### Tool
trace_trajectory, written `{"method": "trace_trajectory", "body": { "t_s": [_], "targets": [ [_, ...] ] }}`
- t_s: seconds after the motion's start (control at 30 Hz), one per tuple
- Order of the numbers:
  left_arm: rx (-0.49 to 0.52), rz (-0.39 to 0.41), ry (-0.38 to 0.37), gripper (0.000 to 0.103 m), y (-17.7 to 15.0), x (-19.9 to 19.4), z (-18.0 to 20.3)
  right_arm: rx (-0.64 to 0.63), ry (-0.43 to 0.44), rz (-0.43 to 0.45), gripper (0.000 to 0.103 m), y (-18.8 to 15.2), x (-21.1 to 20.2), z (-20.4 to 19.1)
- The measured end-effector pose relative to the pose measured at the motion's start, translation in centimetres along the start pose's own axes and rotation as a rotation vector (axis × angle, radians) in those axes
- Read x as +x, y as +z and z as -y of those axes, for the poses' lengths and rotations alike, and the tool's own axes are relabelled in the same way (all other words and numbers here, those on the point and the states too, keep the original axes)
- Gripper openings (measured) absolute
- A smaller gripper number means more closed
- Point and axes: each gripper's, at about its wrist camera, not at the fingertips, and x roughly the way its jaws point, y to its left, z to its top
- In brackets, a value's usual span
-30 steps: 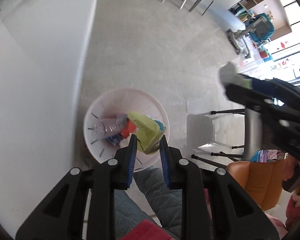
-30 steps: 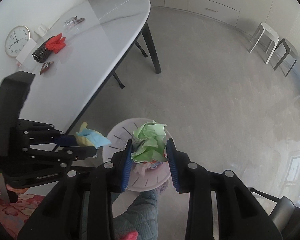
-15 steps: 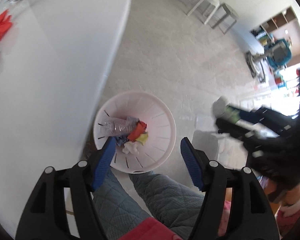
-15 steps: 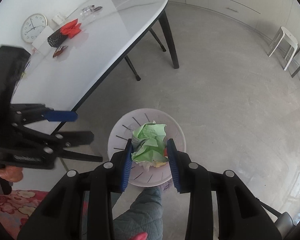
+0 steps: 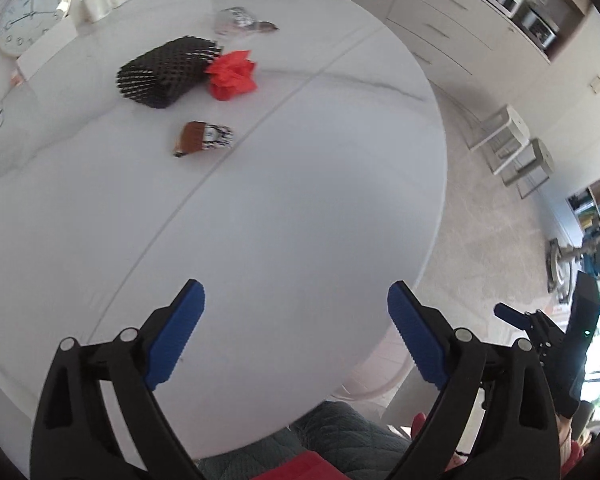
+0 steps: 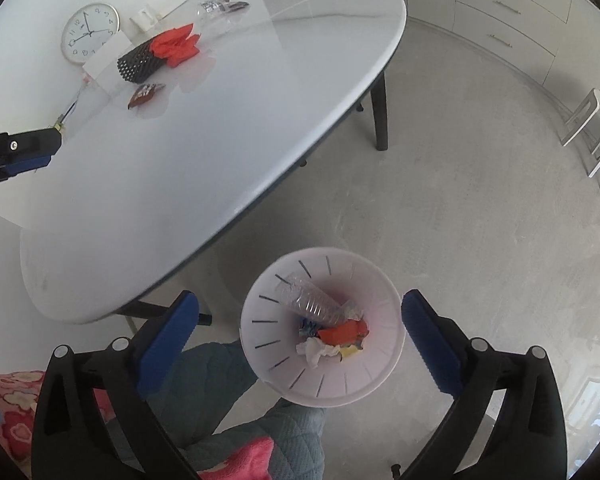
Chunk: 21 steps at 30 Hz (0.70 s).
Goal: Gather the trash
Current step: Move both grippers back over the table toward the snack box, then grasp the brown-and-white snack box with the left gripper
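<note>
My left gripper [image 5: 296,334] is open and empty above the white table [image 5: 300,200]. On the table lie a crumpled red paper [image 5: 232,74], a black foam net sleeve [image 5: 164,72], a brown snack wrapper [image 5: 204,138] and a clear wrapper [image 5: 240,20]. My right gripper [image 6: 300,344] is open and empty above the white waste bin [image 6: 380,376] on the floor. The bin holds a clear plastic bottle [image 6: 312,300] and red, white and yellow scraps. The green paper does not show.
A wall clock [image 5: 32,12] and a white cup [image 5: 96,2] sit at the table's far side. White stools [image 6: 592,128] and cabinets [image 6: 508,12] stand across the grey floor. My quilted legs [image 6: 220,380] are by the bin.
My left gripper swung up from the bin to over the table and stays open. My right gripper opened and let go of the green paper over the bin.
</note>
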Motion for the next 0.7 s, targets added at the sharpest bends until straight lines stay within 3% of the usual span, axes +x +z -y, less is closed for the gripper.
{"method": "trace_trajectory", "body": {
  "t_s": [0.1,0.27,0.53,0.7],
  "targets": [
    [-0.053,0.021,0.028,0.089,1.5,0.6,-3.3,0.007,0.002,0.04,0.101,2.6,-0.7,-0.8],
    [-0.139,0.004,0.012,0.089,4.8,2.6,-7.1,-0.003,0.001,0.099,0.101,7.5,-1.1,-3.3],
    [-0.451,-0.076,-0.057,0.089,8.5,7.3,-10.8,-0.027,0.013,0.121,0.101,13.8,0.9,-6.8],
    [-0.63,-0.115,-0.038,0.089,10.0,9.9,-11.8,-0.045,0.026,0.113,0.101,16.6,2.5,-8.2]
  ]
}}
